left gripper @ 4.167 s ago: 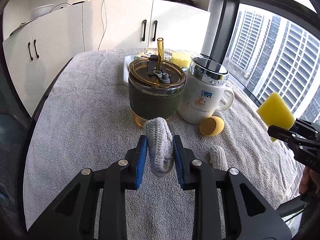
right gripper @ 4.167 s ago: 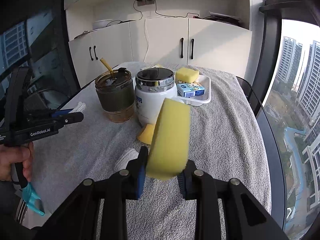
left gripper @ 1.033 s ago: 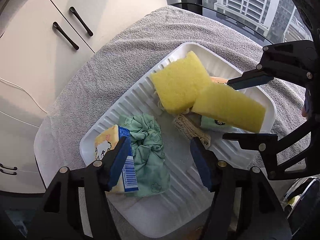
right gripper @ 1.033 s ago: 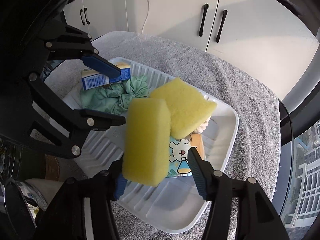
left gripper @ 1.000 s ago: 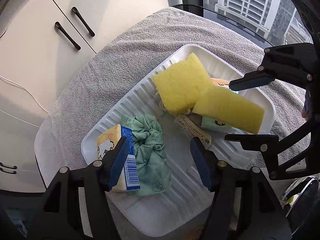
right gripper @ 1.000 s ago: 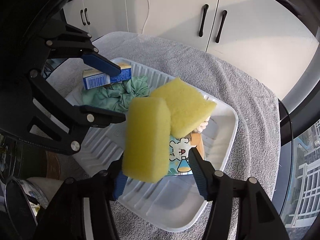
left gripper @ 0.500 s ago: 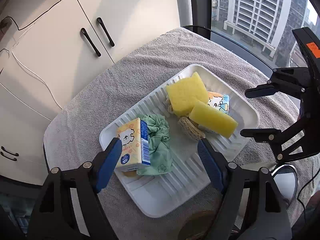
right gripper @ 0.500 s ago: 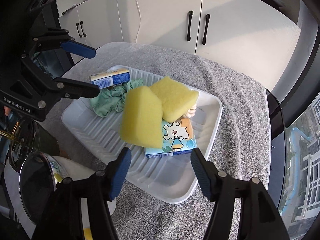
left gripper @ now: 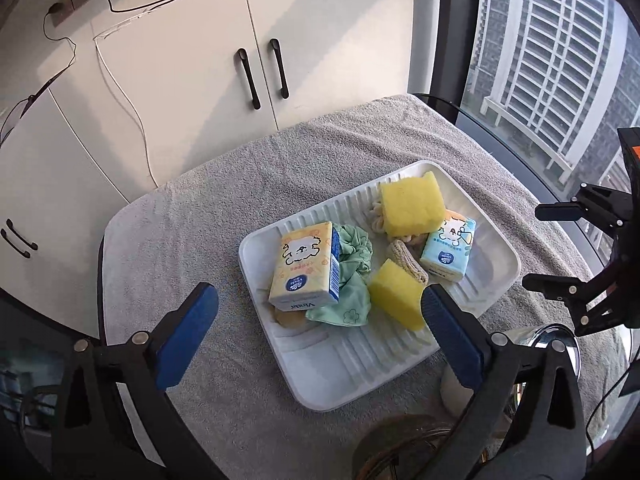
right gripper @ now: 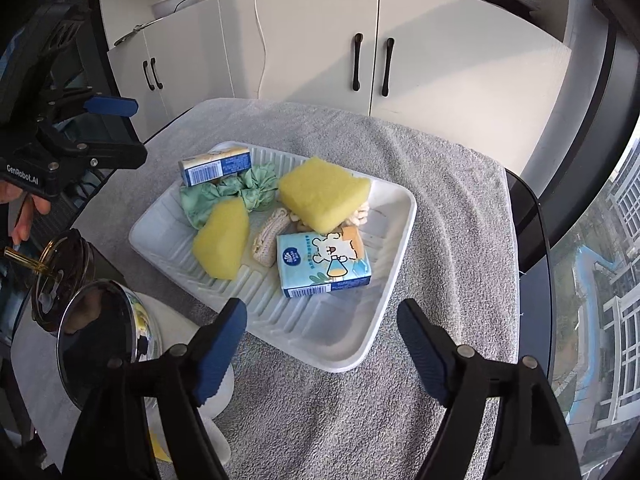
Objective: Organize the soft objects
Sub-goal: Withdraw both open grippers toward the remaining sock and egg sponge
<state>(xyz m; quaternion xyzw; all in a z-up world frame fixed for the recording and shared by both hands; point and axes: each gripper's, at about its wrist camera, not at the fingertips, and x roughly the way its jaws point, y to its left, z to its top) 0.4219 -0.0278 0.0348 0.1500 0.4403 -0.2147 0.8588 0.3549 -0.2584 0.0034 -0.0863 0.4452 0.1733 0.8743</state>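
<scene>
A white ribbed tray (left gripper: 496, 276) (right gripper: 396, 248) sits on the grey towel. In it lie two yellow sponges (left gripper: 396, 294) (left gripper: 412, 202) (right gripper: 222, 240) (right gripper: 324, 196), a green cloth (left gripper: 354, 276) (right gripper: 232, 192), a knitted piece (left gripper: 408, 266) (right gripper: 270, 234), an orange tissue pack (left gripper: 306, 268) (right gripper: 216, 166) and a blue tissue pack (left gripper: 448, 250) (right gripper: 324, 264). My left gripper (left gripper: 320, 332) is open and empty above the tray's near edge. My right gripper (right gripper: 324, 348) is open and empty above the tray's near side.
A white mug with a chrome lid (right gripper: 108, 336) and an amber tumbler with a straw (right gripper: 60, 264) stand left of the tray in the right wrist view. White cabinets (left gripper: 256, 52) stand behind the table. A window (left gripper: 552, 60) is at the right.
The right gripper let go of the yellow sponge, which now lies in the tray. Both grippers have drawn back and up from the tray and stand wide open.
</scene>
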